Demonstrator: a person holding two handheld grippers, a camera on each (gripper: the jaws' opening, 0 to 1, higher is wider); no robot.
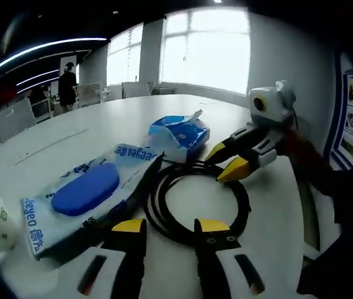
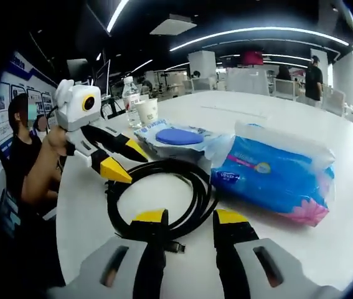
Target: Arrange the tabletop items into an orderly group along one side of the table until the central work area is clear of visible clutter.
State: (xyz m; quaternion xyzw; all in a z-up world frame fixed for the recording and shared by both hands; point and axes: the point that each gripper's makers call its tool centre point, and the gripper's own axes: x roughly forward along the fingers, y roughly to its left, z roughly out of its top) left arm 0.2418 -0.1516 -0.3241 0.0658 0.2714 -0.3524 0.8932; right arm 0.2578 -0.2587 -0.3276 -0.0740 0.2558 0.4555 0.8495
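A: Which step is in hand, by your reading?

B: Gathering, I judge; the black cable coil [image 1: 198, 202] lies flat on the white bench [image 1: 70, 134], and both tongs are closing in on it from opposite sides; nothing is lifted yet.

A: And the tongs themselves?

B: The left tongs [image 1: 171, 225] are released, jaws apart, yellow tips just short of the coil's near edge; the right tongs [image 2: 188, 217] are likewise released, tips touching or just over the coil's rim, I cannot tell which; in the left gripper view the right tongs hover over the coil's far side, holding nothing.

A: What sits around the coil?

B: The wet-wipes pack [image 1: 86, 193] with the blue lid lies just beside the coil, its edge touching or overlapping it; the blue tissue pack [image 2: 276, 171] sits near the coil too; beyond the wipes pack from the coil stand a paper cup [image 2: 146, 111] and a water bottle [image 2: 130, 93].

A: So the next move?

B: Probably one pair of tongs pinches a strand of the coil and drags it toward the packs; the loops may spring apart, so a grip across several strands seems wise.
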